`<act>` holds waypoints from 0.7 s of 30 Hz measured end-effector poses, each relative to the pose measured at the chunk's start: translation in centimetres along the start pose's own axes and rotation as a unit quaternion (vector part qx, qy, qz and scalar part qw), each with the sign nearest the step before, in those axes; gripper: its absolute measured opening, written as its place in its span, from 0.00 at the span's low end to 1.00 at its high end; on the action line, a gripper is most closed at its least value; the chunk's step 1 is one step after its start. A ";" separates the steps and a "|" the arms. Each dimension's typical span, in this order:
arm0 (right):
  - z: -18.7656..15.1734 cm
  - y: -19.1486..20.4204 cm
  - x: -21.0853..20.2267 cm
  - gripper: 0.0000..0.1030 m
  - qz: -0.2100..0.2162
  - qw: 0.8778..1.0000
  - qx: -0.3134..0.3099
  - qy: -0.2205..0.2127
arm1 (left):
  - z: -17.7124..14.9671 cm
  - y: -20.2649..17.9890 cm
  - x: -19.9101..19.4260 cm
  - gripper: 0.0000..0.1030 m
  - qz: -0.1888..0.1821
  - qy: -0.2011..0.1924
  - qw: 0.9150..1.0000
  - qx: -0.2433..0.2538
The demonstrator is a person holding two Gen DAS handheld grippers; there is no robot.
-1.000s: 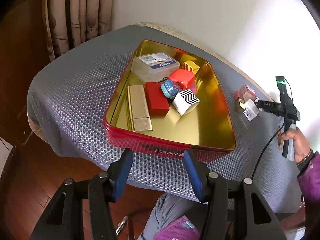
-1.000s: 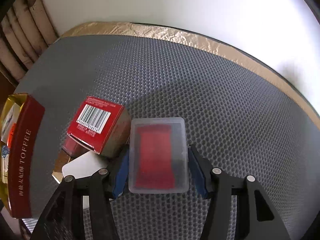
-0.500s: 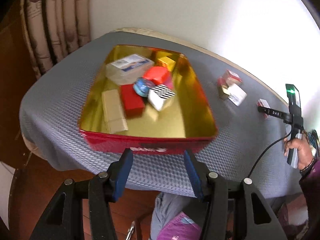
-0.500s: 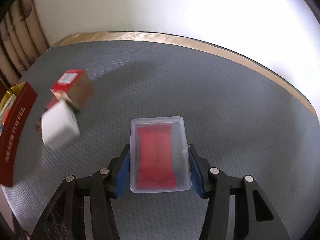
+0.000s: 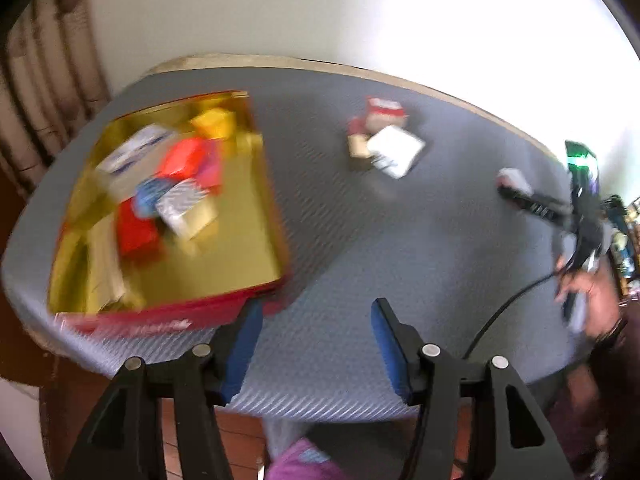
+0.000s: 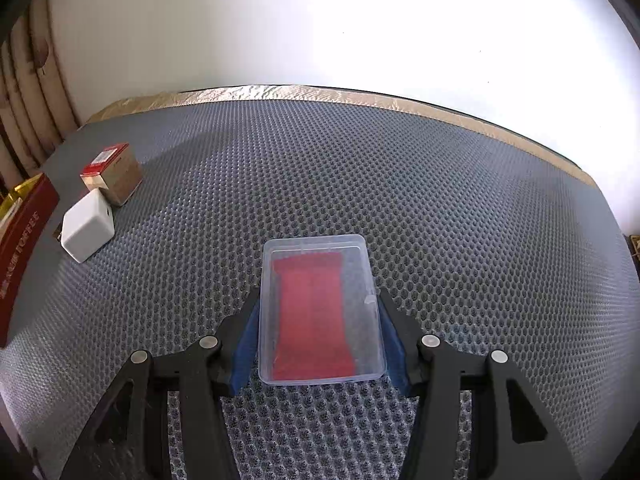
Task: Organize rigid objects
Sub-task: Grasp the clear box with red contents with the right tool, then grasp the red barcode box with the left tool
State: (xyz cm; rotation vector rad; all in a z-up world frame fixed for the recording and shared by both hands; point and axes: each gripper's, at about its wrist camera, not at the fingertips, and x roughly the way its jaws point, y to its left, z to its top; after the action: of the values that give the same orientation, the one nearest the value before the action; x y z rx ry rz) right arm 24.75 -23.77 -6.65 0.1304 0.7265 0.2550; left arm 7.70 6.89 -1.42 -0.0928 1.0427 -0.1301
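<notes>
Right gripper holds a clear plastic case above the grey mat.

The case is a flat transparent rectangle with rounded corners and a red insert inside; the blue pads press on its two long sides. The left gripper has nothing between its jaws, which are opening, near the red tin with gold inside. A white block and a red-topped box stand touching each other beside the tin.
</notes>
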 end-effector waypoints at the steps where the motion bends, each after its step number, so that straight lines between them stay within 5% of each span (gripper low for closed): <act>1: 0.0 0.1 0.0 0.49 0.000 1.000 0.000 0.000 | 1.2 -0.6 0.4 0.57 -0.011 0.006 1.000 -0.001; 10: 0.0 -0.6 -0.5 0.50 0.024 1.000 0.020 -0.006 | 12.0 -6.8 1.3 0.60 -0.022 -0.020 0.999 0.027; 21: -0.2 -0.6 -1.2 0.50 0.055 0.998 0.025 -0.011 | 20.9 -8.9 9.6 0.61 0.023 0.042 0.997 0.052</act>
State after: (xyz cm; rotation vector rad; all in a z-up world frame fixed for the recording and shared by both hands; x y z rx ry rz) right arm 23.93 -24.64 -6.15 0.2197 0.7056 0.3398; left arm 30.00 -3.08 2.11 0.0323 1.1192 -0.1476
